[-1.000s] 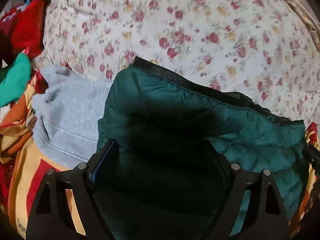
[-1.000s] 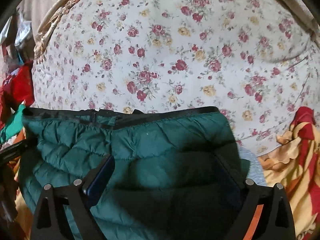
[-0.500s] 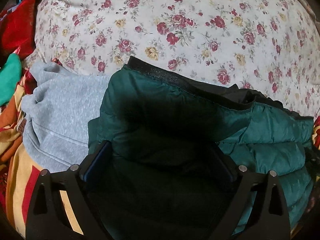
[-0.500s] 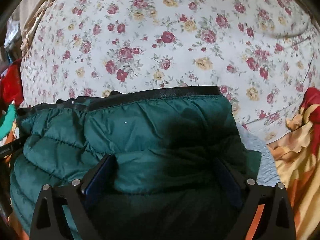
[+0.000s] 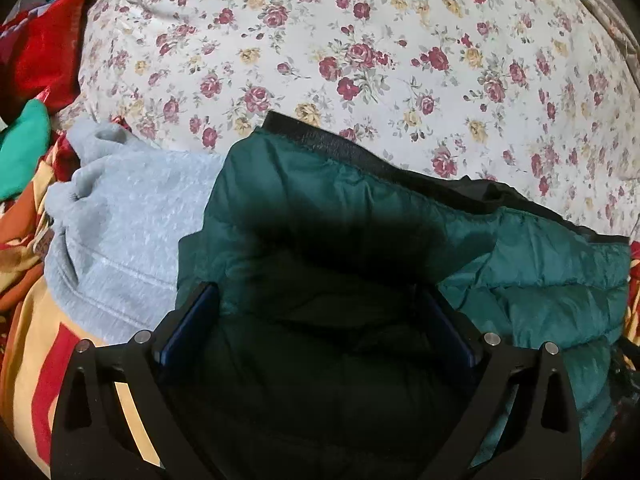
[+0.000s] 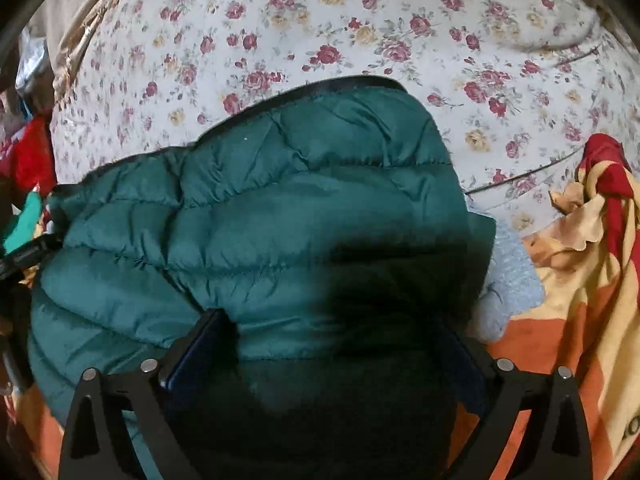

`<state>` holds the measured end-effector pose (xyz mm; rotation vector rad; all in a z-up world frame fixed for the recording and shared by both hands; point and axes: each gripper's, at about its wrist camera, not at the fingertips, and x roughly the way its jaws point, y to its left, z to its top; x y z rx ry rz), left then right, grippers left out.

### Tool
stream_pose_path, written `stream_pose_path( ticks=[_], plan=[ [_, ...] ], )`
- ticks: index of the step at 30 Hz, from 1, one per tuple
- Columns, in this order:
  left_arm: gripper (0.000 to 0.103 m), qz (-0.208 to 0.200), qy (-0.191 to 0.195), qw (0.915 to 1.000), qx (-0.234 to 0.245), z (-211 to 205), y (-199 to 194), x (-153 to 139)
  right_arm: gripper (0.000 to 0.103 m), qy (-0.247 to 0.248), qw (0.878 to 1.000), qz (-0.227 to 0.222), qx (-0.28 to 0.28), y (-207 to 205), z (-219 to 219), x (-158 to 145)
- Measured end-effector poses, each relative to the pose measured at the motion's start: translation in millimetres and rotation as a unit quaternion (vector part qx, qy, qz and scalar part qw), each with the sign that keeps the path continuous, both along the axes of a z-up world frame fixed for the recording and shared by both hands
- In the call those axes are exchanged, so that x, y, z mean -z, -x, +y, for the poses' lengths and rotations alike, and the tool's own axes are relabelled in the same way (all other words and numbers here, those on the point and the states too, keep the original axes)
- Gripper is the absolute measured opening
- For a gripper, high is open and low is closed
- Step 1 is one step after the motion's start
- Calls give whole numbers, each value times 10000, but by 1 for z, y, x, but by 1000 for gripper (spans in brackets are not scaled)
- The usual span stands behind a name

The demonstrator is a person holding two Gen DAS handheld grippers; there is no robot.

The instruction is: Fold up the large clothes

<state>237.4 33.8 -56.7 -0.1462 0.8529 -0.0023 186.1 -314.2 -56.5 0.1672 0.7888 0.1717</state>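
Both my grippers are clamped wide on thick bunches of the green puffer jacket [image 5: 360, 216]: left gripper [image 5: 316, 324] has quilted fabric filling the gap between its fingers, right gripper [image 6: 320, 340] likewise, jaws spread but gripping. Since a second ago the jacket has come up and forward; in the right view the black-trimmed edge [image 6: 344, 82] was flat and level, now it arcs high against the floral bedsheet [image 6: 400, 20], so the right side has lifted or rolled more. In the left view the change is smaller, the sheet just reads closer and sharper. I judge this as mid-fold: carrying the held edge over toward the far side, fold not yet laid down. The jacket sits on the bed in front of me, on top of a grey sweatshirt [image 5: 132, 220]. Left view shows most of that sweatshirt, plus a red garment [image 5: 44, 60] and teal cloth [image 5: 24, 144] beyond it. Right view only shows a sliver of grey, but shows the orange-yellow patterned blanket [image 6: 580, 260] to the right.
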Motion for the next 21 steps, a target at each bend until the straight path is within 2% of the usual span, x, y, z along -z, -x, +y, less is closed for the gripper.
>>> stream_pose_path(
  ticks=[4, 9, 13, 16, 21],
  plan=[
    [99, -31, 37, 10000, 65, 7, 20, -11, 101, 27, 9999, -109, 37, 17, -4, -19],
    [99, -80, 61, 9999, 29, 16, 46, -14, 101, -174, 9993, -316, 23, 47, -11, -36],
    [99, -11, 126, 9999, -3, 18, 56, -10, 101, -83, 9999, -121, 46, 46, -3, -25],
    [99, 21, 86, 10000, 5, 16, 60, -7, 102, 4, 9999, 164, 53, 35, 3, -3],
    [99, 57, -3, 10000, 35, 12, 63, -2, 103, -3, 9997, 175, 161, 29, 8, 7]
  ],
)
